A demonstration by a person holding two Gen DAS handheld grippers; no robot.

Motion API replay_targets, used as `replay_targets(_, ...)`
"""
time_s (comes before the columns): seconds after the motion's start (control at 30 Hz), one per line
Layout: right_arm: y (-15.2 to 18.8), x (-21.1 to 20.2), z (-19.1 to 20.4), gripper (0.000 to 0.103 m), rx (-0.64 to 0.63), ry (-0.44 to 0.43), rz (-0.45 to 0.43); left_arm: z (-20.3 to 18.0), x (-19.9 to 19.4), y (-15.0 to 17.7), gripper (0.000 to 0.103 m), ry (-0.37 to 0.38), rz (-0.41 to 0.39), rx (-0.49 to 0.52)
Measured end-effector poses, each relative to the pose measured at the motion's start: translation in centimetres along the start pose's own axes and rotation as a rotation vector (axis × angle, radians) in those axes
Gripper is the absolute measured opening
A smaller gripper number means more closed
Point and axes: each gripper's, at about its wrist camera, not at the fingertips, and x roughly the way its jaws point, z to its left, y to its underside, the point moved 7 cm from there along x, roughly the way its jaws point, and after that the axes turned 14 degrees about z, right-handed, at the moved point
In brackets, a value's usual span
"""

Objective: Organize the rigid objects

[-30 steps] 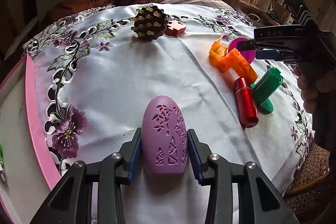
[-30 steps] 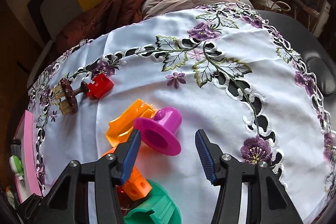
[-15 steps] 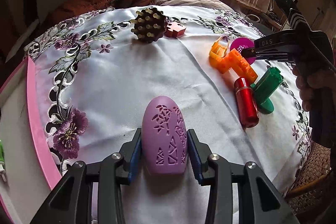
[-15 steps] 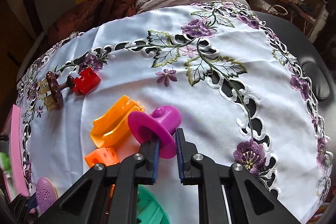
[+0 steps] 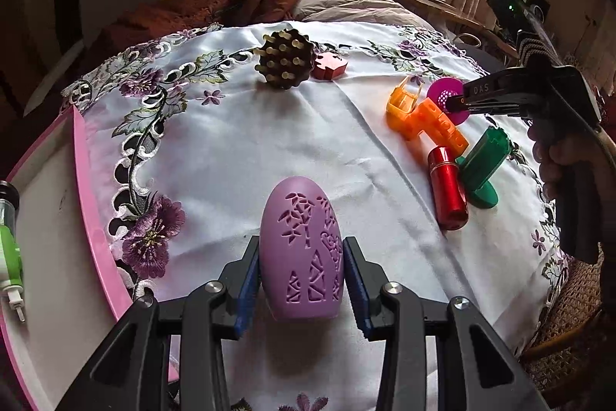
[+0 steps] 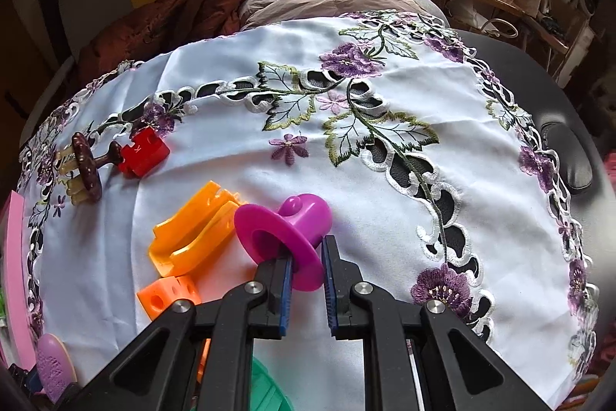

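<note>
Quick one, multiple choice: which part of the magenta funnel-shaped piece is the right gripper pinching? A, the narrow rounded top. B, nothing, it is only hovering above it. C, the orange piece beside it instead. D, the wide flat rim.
D: in the right wrist view the right gripper has its blue pads closed on the wide rim of the magenta piece, with the narrow top pointing away.

From the left wrist I see open tablecloth (image 5: pixel 246 149) from 11 to 1 o'clock, clear up to the spiked brown massager (image 5: pixel 285 58) and red block (image 5: pixel 330 66) at 12. At 2 to 3 o'clock the way is crowded: orange pieces (image 5: pixel 423 120), red cylinder (image 5: pixel 446 187), green piece (image 5: pixel 483 164), all touching or just beside each other. The pink tray (image 5: pixel 86 187) rim bounds 9 o'clock. From the right wrist, cloth from 12 to 3 o'clock lies bare.
</note>
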Motion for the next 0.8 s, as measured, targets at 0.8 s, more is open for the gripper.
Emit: replay_targets(0.8,-0.3,-1.9,-1.1,0.014,0.057,-0.015,-0.07,9.7,-8.0,1.4,0.04,0.009,-0.125,-0.238)
